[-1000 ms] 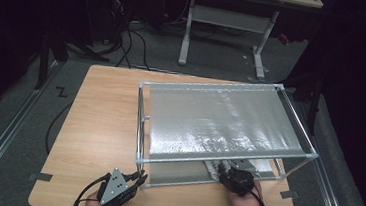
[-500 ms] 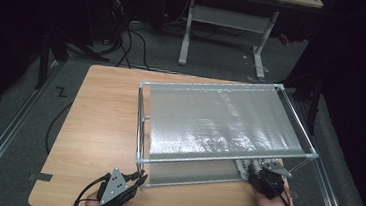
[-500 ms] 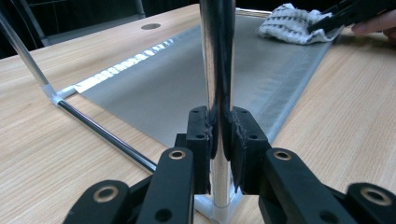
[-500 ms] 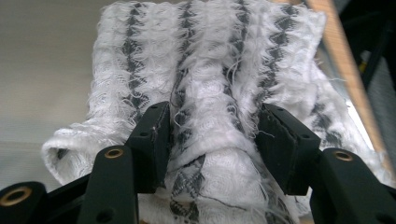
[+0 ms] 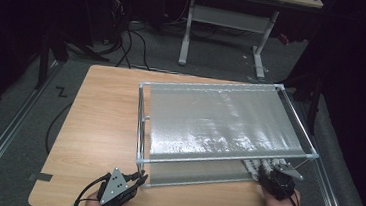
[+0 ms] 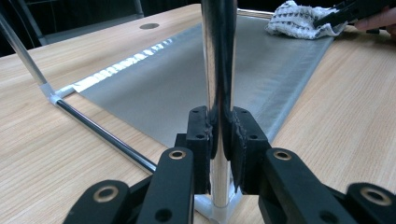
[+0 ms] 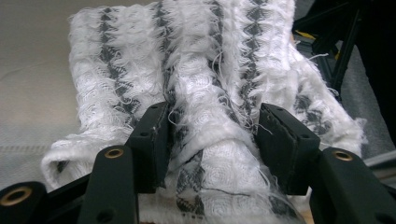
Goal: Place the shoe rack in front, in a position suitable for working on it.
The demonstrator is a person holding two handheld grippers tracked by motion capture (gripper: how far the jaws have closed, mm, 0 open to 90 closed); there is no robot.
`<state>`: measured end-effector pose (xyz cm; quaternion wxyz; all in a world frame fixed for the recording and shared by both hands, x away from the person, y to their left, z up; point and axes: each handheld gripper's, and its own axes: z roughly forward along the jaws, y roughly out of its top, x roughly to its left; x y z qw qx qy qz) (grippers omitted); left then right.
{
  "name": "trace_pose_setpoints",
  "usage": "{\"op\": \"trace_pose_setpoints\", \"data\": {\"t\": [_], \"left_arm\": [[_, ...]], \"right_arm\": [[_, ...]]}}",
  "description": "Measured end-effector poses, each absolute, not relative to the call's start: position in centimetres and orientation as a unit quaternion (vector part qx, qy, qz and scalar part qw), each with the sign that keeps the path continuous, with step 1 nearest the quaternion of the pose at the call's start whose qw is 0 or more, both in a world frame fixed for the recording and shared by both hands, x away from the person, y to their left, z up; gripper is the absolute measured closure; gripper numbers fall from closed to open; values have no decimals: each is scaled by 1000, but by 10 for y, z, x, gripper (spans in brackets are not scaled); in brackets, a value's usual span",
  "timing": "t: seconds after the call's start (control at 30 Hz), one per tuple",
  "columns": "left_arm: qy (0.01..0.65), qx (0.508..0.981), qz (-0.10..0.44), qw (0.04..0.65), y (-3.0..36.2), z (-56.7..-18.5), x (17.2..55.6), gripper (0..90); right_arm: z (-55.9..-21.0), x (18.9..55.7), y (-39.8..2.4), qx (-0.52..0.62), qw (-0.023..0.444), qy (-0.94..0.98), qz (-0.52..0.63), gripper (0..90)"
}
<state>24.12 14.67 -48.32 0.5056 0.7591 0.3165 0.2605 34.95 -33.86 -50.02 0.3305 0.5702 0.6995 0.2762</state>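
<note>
Towel lies mostly hidden beneath the rack's upper shelf.

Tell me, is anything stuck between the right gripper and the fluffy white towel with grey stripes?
No. The right gripper has its black jaws around a fold of the fluffy white grey-striped towel, with nothing visible between them.

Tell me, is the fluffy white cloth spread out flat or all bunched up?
Bunched up. The cloth sits in thick folds on the lower grey sheet, and the right gripper squeezes one fold between its jaws.
</note>
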Motion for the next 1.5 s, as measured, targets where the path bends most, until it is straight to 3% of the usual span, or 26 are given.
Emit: {"op": "trace_pose_setpoints", "data": {"t": [0.43,1.03,1.5], "left_arm": [[317,758,259,508,147,-484,242,791],[316,760,257,507,146,-484,242,790],[317,760,255,507,146,-484,243,792]], "right_arm": [[-502,347,-313,548,317,718,288,455],[-503,334,-217,476,252,778,324,450],[-503,326,-154,426,229,807,338,451]]}}
